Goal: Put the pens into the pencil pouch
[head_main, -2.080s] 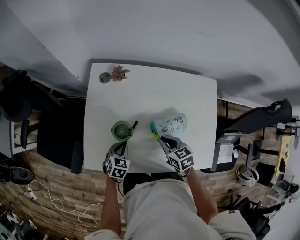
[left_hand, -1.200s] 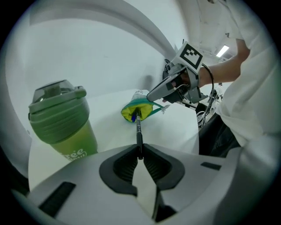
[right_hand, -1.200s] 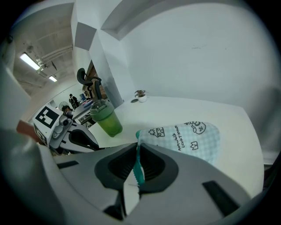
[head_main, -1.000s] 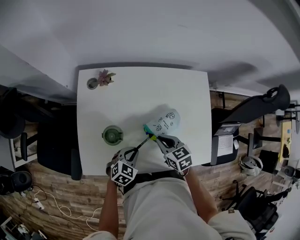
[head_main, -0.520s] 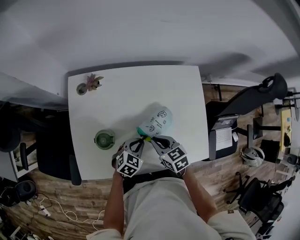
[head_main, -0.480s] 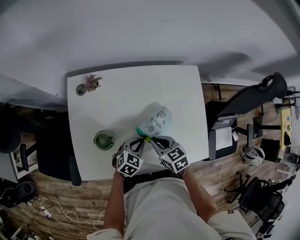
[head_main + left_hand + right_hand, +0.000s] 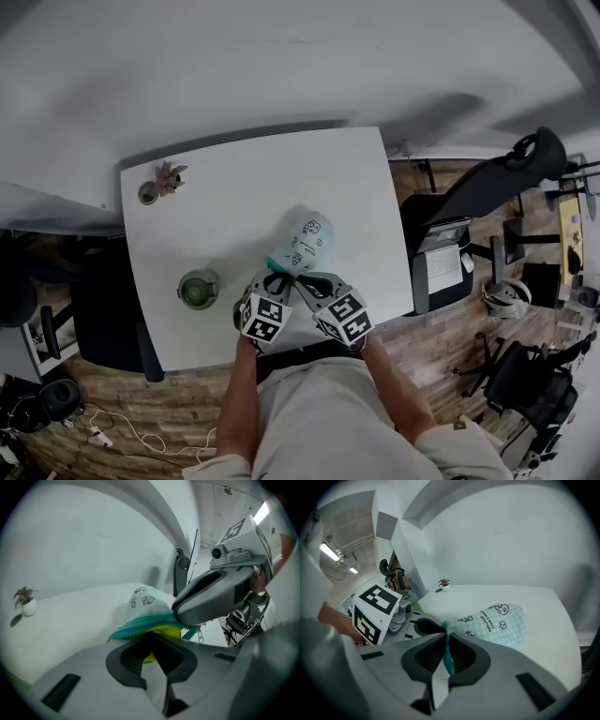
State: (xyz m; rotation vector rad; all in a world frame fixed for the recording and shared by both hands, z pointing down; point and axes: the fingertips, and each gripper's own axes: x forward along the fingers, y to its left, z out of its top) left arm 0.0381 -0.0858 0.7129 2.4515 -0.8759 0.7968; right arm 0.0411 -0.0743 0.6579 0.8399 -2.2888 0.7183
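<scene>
Step in hand, by my reading: feeding 1 pen into the pouch mouth while the other gripper holds the mouth.

- Right gripper point(image 7: 446, 644): jaws closed on the teal zipper edge point(image 7: 448, 660) of the pencil pouch point(image 7: 497, 620). The edge stands upright between the pads and the checked body lies beyond the jaw tips on the white table point(image 7: 234, 187).
- Left gripper point(image 7: 151, 656): jaws closed narrow on a dark pen point(image 7: 148, 641). The shaft runs out past the tips and meets the pouch's yellow lining point(image 7: 168, 631), just under the teal edge. How much of the pen is inside I cannot tell.
- The 2 grippers sit close side by side, with the right one just to the right of the left jaws.

To do it well:
- Keep the right grip firm and lift the edge slightly, so the mouth gapes and does not fold shut.
- Push the pen along its own length, in line with the pouch body. An angled push would likely snag the lining or shove the pouch away.
- Open the left jaws only once most of the shaft is inside, or the pen may tip out.
- Risk: the left jaws bumping the right gripper.

The green cup point(image 7: 198, 289) sits well to the left of the left jaws. I cannot tell whether it holds more pens.
</scene>
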